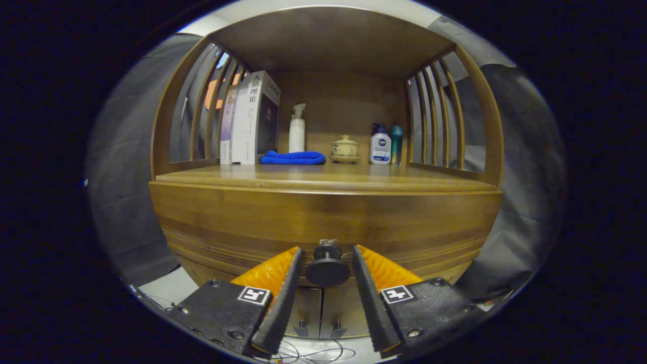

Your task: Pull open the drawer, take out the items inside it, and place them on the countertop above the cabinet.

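At lower centre of the frame, the open tool (327, 253) straddles the knob (327, 269) untouched; drawer (323, 222) still shut, everything left.

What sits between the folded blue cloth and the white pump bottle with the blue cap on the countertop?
A small lidded beige ceramic cup on its saucer, in the gripper view. The gripper is open around the dark round drawer knob.

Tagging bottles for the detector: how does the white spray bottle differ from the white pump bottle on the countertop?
The spray bottle is taller and slimmer; the pump bottle is shorter and squatter. The spray bottle is white throughout, trigger included; the pump bottle has a dark blue pump and a blue label. The spray bottle stands behind the blue cloth, the pump bottle beside a teal bottle. Both stand upright at the back. The claw is open around the drawer knob.
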Action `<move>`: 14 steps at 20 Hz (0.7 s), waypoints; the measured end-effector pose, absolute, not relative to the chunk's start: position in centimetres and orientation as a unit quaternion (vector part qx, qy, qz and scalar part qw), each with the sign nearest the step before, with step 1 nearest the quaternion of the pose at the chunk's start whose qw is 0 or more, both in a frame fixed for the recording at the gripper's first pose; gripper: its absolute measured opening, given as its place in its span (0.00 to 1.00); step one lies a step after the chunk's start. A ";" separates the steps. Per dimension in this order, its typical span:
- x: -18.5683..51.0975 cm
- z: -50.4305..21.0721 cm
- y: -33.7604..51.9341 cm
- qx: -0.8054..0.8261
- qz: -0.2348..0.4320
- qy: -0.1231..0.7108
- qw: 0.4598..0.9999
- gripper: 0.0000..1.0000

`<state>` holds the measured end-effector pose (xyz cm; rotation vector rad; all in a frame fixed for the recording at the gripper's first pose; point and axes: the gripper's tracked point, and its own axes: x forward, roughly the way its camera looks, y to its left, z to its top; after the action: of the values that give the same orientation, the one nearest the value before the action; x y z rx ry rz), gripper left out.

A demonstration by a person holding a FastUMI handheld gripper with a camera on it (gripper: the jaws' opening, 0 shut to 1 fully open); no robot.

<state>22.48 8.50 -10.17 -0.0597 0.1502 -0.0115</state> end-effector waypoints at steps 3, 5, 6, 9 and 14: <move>22.9 -10.3 8.4 -0.025 -0.014 0.075 0.997 0.55; 22.8 -10.3 7.9 -0.023 -0.022 0.071 0.997 0.51; 22.8 -10.2 8.1 -0.017 -0.026 0.070 0.997 0.49; 22.7 -10.2 8.1 -0.015 -0.028 0.074 0.997 0.46; 22.7 -10.2 8.2 -0.014 -0.015 0.078 0.997 0.41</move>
<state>22.68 8.16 -10.20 -0.0280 0.1569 -0.0301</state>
